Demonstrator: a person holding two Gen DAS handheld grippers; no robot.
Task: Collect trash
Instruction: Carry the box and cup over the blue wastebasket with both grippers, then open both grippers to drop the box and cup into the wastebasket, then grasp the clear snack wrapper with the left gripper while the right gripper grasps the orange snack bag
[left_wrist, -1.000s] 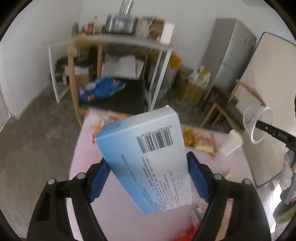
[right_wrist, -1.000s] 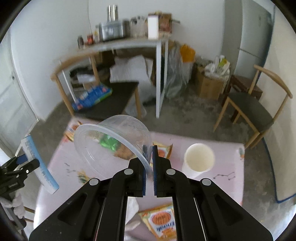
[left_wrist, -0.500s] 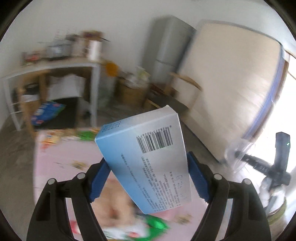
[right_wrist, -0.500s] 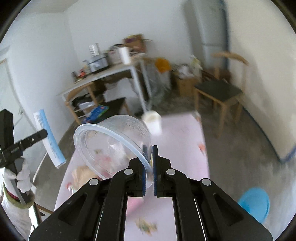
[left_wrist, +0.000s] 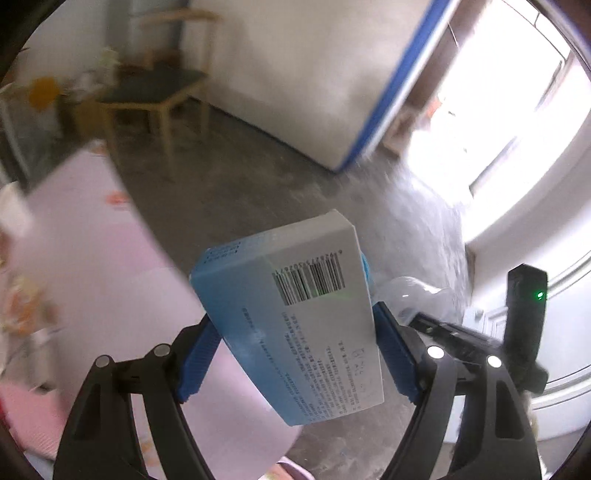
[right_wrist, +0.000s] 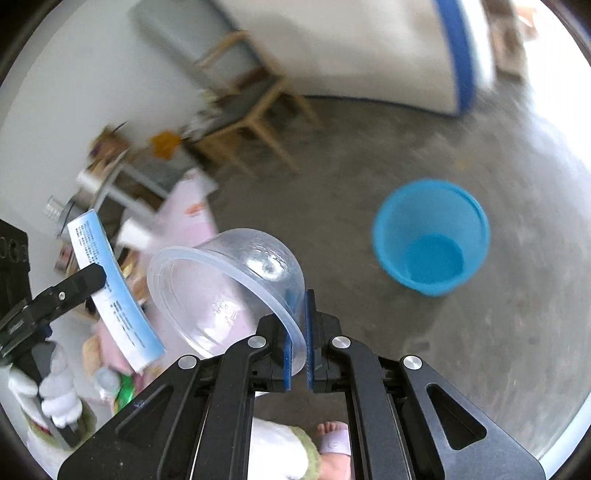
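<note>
Firstly, left wrist view: the left gripper (left_wrist: 295, 354) was clamped on a blue-and-white carton (left_wrist: 299, 325), its blue pads (left_wrist: 197, 354) pressed against the carton's two long sides; the carton sat tilted, barcode face toward the camera, top corner leaning away. Left of the carton lay a pink table (left_wrist: 85, 258), its far edge blurred, with smeared wrappers (left_wrist: 22, 306) at its left margin. Beyond the carton stretched a grey concrete floor (left_wrist: 280, 184); farther off stood a wooden chair (left_wrist: 159, 92) and a white board with a blue edge (left_wrist: 384, 92) leaned against the wall. Just right of the carton appeared the right gripper (left_wrist: 417, 319) holding a clear plastic bowl (left_wrist: 410, 295). Right wrist view: the right gripper (right_wrist: 299, 332) was nearly closed, pinching the rim of the clear plastic bowl (right_wrist: 229, 288), which lay on its side with the mouth turned left. Right of the bowl, well apart on the floor (right_wrist: 369, 155), stood a blue bucket (right_wrist: 430, 236), upright; nothing could be made out inside it. Left of the bowl, the left gripper (right_wrist: 96, 277) held the carton (right_wrist: 110, 288) edge-on above the pink table (right_wrist: 188, 210), in a white-gloved hand (right_wrist: 55, 387). Below the bowl showed a bare foot (right_wrist: 332, 435).
</note>
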